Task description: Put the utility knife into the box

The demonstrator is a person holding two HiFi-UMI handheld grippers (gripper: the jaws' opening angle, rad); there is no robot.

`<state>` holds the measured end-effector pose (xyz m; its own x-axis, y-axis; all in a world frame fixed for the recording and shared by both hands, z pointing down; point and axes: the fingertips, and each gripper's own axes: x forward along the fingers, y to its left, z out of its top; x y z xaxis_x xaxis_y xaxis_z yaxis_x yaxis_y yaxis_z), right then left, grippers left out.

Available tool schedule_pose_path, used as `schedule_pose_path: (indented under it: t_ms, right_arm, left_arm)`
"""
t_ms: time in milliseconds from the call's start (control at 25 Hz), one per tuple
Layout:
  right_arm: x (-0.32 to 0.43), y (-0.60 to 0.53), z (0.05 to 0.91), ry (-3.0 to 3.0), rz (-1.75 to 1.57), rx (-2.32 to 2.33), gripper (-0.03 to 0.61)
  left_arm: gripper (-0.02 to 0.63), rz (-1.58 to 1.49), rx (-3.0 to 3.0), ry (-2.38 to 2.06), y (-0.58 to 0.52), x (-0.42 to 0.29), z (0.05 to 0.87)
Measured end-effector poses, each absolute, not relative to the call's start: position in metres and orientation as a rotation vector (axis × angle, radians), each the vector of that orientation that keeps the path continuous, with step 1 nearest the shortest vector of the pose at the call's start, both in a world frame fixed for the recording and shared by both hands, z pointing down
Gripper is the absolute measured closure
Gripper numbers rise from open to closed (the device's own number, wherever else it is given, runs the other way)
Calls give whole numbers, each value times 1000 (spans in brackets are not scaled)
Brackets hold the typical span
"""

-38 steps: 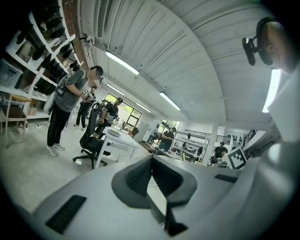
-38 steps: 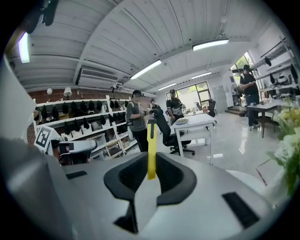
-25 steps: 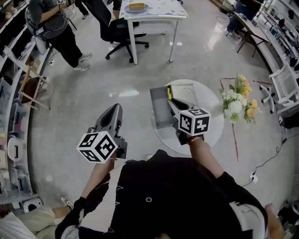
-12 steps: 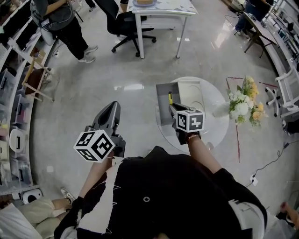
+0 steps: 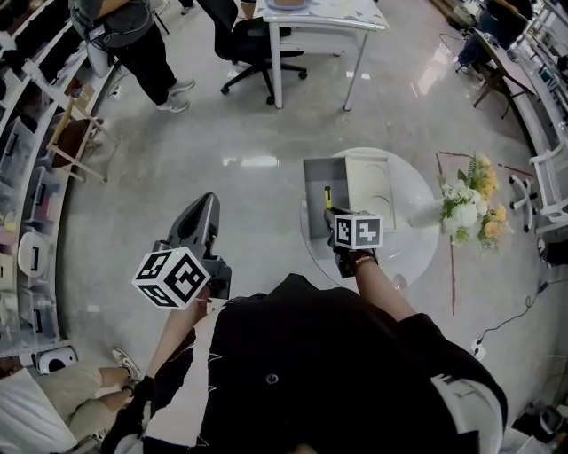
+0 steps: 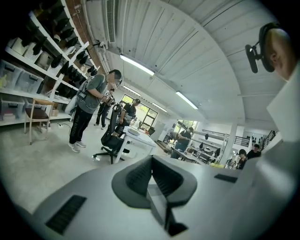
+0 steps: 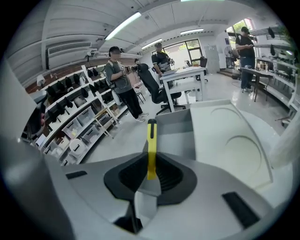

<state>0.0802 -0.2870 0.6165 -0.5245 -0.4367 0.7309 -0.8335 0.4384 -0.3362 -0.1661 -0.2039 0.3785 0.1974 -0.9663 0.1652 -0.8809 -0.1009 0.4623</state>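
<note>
Glossy grey floor is seen all round in the head view, with a desk (image 5: pixel 321 16) and an office chair (image 5: pixel 247 43) at the top of the frame and a person (image 5: pixel 133 40) standing at the upper left. Right of centre a round white table (image 5: pixel 410 257) is shown. On it a grey box (image 5: pixel 315 182) lies open, with a white tray (image 5: pixel 373 182) just beside it on its right. Flowers (image 5: pixel 469 208) are seen further right.

And now the right gripper view: the utility knife (image 7: pixel 151 145) is clamped between the jaws of the right gripper (image 7: pixel 151 171), its yellow body pointing forward and up out of the dark pads, with the box (image 7: pixel 176 138) straight ahead. In the head view the knife (image 5: pixel 327 195) is placed over the open box, at the tip of the right gripper (image 5: pixel 329 213). Whether the box floor is being touched cannot be told.

The left gripper (image 5: pixel 207 204) is held well apart at the left centre of the frame, over bare floor. In its own view the left gripper (image 6: pixel 152 180) is seen with jaws brought together and nothing between them.

The pick-up and the carry are judged done. What is left is small: the knife is to be lowered into the box, the grip let go, and the right gripper drawn clear
</note>
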Motion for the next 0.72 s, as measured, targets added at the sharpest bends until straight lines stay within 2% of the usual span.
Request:
schedule_pose_path:
  t_ms: [720]
  right_arm:
    - [64,-292,656,-1980,969,1088,518]
  left_arm:
    - [601,-281,1979,-1710,-225,-214,388]
